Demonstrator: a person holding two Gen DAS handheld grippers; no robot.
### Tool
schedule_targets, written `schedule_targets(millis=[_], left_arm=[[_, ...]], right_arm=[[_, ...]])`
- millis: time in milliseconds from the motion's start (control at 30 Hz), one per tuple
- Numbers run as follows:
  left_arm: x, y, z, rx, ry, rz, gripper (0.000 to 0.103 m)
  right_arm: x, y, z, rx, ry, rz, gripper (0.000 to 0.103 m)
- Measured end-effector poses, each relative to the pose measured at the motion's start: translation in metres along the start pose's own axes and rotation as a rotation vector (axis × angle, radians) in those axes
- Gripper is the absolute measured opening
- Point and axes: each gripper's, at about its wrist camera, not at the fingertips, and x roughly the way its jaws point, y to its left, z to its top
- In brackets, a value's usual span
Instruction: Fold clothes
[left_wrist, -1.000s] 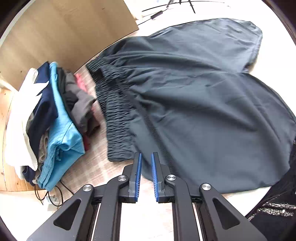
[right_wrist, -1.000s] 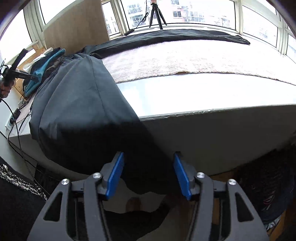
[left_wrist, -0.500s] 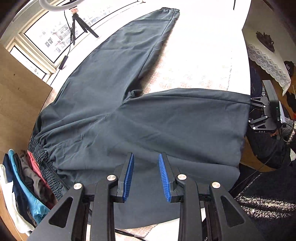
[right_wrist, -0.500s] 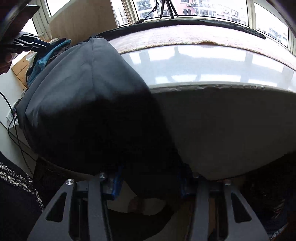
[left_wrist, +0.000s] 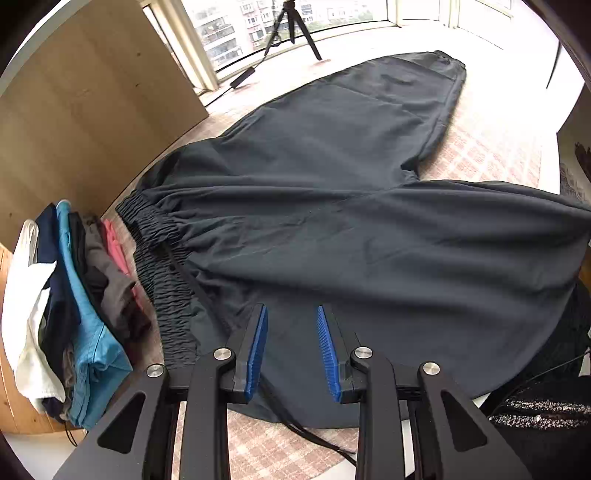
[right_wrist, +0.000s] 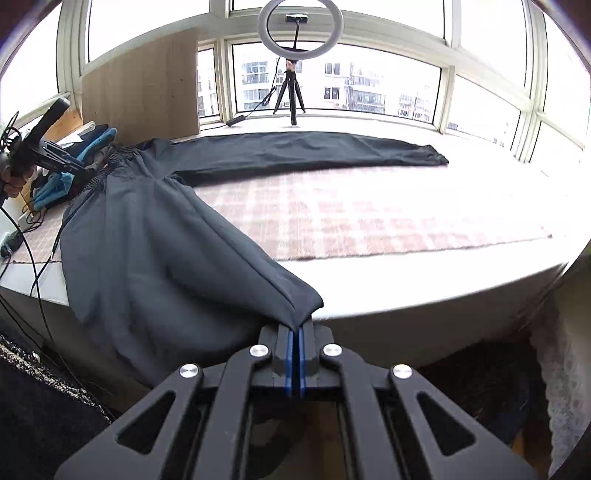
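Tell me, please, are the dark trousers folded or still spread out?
Spread out: the dark trousers lie with both legs splayed apart, one leg's end pinched in the right gripper.

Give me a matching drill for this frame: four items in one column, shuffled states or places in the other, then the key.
1. right gripper
2. left gripper
3. far trouser leg
4. stack of folded clothes

a. lies flat near the windows
b. beside the waistband
c. shut on the near trouser leg's cuff
d. open above the dark trousers

Pairs: 1-c, 2-d, 3-a, 4-b
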Motion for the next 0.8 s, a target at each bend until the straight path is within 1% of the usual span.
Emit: schedule_targets(millis=[33,100,200,267,300,333,367,433,467,533,600,633,733,800], left_arm=[[-0.002,0.013,-0.007,-0.042,-0.006,0.005,0.028],[-0.007,0.037,-0.023,-0.121,-0.016,0.018,0.028],[-0.009,0.061,-0.048,-0.208,-0.017,0.058,0.028],[-0.003,0.073,-0.061,-0.266,-0.004,0.055,0.034],[0.002,0.078,-0.066,-0.293,0.004,0.047,0.034],[0.008,0.082,-0.069,-0.305,0.009,0.051,0.036],[0.015,0.084,-0.07,-0.306,0.014,0.068,0.039],[0.032,0.089,-0.07,-0.306,0.028,0.092,0.043],[0.04,0.092,-0.07,-0.309,0.031,0.094,0.045],[0.058,0.101,-0.065,-0.321,0.046,0.103,0.045],[0.075,0.11,-0.06,-0.336,0.065,0.095,0.045],[0.082,0.112,-0.057,-0.341,0.074,0.077,0.045],[0.095,0.117,-0.052,-0.355,0.082,0.031,0.045],[0.097,0.116,-0.051,-0.357,0.077,0.011,0.043]], right_arm=[[-0.003,-0.005,0.024,-0.059,-0.009,-0.028,0.001],[0.005,-0.006,0.08,-0.186,-0.024,-0.086,0.002],[0.042,-0.002,0.165,-0.376,-0.037,-0.167,0.002],[0.099,0.001,0.214,-0.411,0.091,-0.167,0.003],[0.131,0.002,0.231,-0.413,0.168,-0.173,0.006],[0.151,0.001,0.233,-0.419,0.22,-0.179,0.008],[0.168,0.0,0.232,-0.425,0.268,-0.186,0.009],[0.203,-0.002,0.231,-0.437,0.364,-0.198,0.01],[0.202,-0.006,0.229,-0.399,0.37,-0.164,0.01],[0.192,-0.014,0.224,-0.313,0.367,-0.094,0.017],[0.175,-0.022,0.216,-0.26,0.346,-0.093,0.035],[0.164,-0.025,0.211,-0.239,0.335,-0.103,0.038],[0.133,-0.038,0.189,-0.16,0.31,-0.12,0.039],[0.117,-0.049,0.174,-0.091,0.297,-0.129,0.039]])
